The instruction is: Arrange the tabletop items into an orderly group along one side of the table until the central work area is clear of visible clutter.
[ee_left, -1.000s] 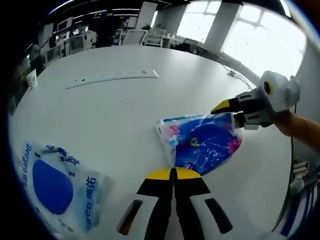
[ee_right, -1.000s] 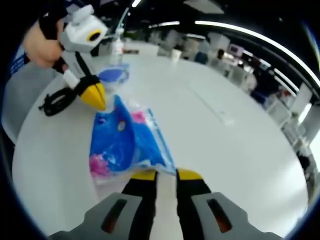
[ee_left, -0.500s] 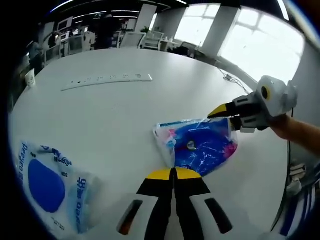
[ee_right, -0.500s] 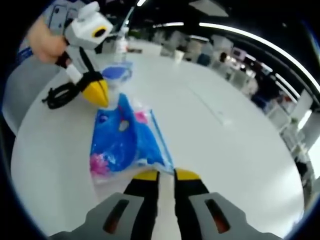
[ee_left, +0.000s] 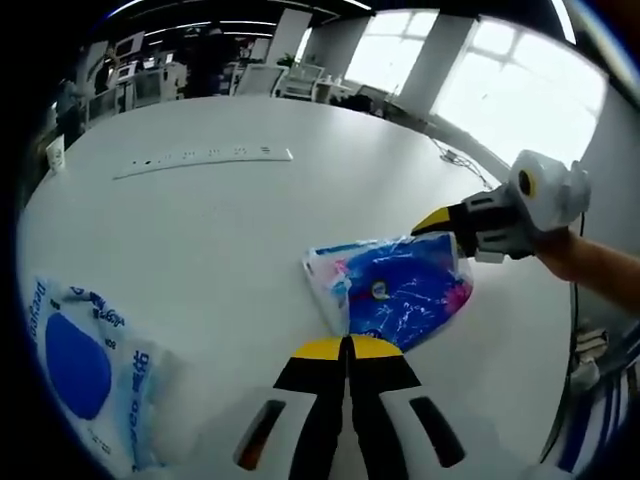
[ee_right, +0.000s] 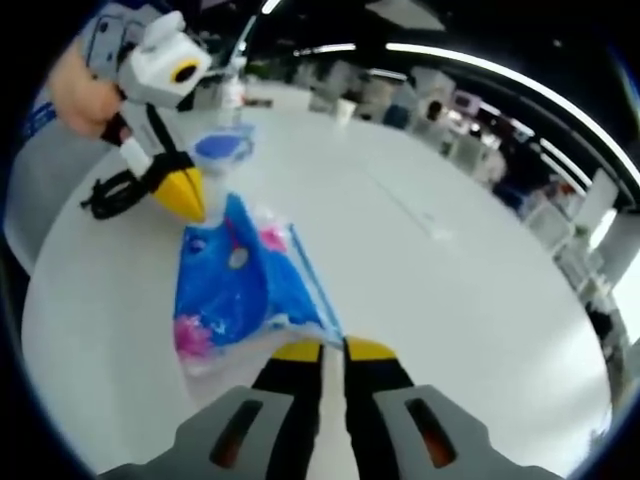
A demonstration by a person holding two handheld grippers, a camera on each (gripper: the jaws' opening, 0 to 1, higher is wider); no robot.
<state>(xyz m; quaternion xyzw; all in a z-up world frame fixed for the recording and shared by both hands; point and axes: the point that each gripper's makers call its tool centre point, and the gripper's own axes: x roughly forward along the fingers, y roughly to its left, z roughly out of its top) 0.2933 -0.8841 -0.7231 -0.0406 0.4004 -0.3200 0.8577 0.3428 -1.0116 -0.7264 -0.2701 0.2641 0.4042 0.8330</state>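
A wide white table (ee_left: pixel 250 230) is carrying everything. Near its middle a blue and pink plastic pack (ee_left: pixel 395 295) is lying flat, with the left gripper (ee_left: pixel 348 348) pinching its near edge between closed jaws and the right gripper (ee_right: pixel 322 350) nipping the opposite edge, jaws nearly together. A second, blue-printed clear pack (ee_left: pixel 85 370) is sitting well apart at the left. Far off, a white power strip (ee_left: pixel 200 160) is lying.
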